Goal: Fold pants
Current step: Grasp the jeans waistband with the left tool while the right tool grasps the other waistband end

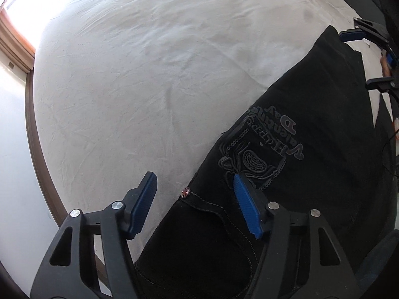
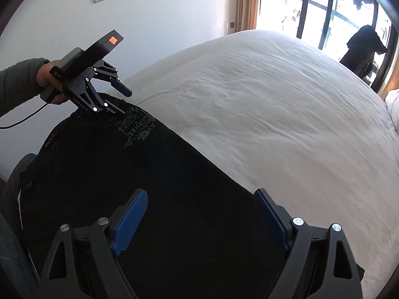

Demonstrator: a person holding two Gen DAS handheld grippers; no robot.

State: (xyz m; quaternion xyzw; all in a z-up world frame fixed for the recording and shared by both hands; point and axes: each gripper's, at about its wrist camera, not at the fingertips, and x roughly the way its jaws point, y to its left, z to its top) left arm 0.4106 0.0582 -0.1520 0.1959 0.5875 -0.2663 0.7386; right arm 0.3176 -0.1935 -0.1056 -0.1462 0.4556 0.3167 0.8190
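Pants (image 1: 286, 164): black, laid flat along bed (image 1: 149, 74) edge.
Left tongs (image 1: 194, 206): spread over waist.
Right tongs (image 2: 199, 221): spread over leg.

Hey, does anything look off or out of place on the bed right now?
Nothing stands out. The black pants lie flat along the edge of the white bed sheet, which is only lightly wrinkled, with both tongs open over them.
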